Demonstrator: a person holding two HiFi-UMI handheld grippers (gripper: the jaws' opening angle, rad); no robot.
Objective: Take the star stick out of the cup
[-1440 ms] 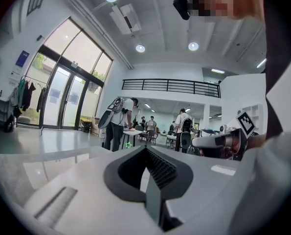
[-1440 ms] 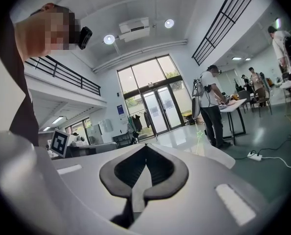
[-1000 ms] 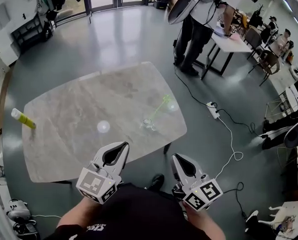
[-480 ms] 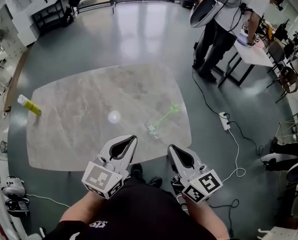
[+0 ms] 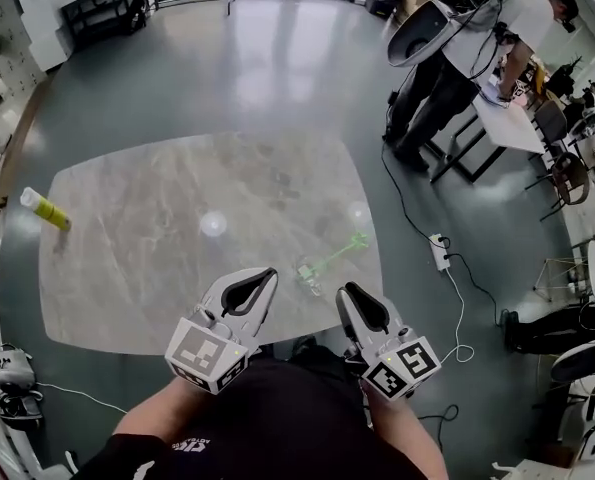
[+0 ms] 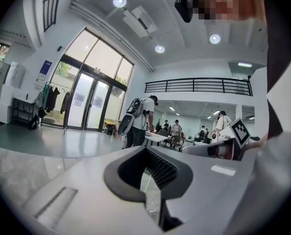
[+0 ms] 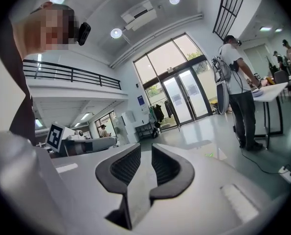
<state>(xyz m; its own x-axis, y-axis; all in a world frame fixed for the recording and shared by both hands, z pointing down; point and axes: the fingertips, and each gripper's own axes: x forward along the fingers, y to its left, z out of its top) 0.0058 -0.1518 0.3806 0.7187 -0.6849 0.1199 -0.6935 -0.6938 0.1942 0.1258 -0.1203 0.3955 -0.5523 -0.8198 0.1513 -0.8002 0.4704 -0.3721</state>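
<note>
Left gripper (image 5: pixel 261 275) and right gripper (image 5: pixel 348 293) have neared the cup (image 5: pixel 304 273) holding the star stick (image 5: pixel 335 254); left fingers apart, right fingers just parted, empty.

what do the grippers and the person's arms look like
The left gripper and right gripper match: pale grey moulded shells, tapered jaws lined with black ribbed pads, each with a white cube bearing black square markers. The person wears a black top.

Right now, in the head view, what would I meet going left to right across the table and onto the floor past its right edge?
yellow bottle → clear cup → star stick's green star, leaning out of the cup → white power strip on the floor
</note>
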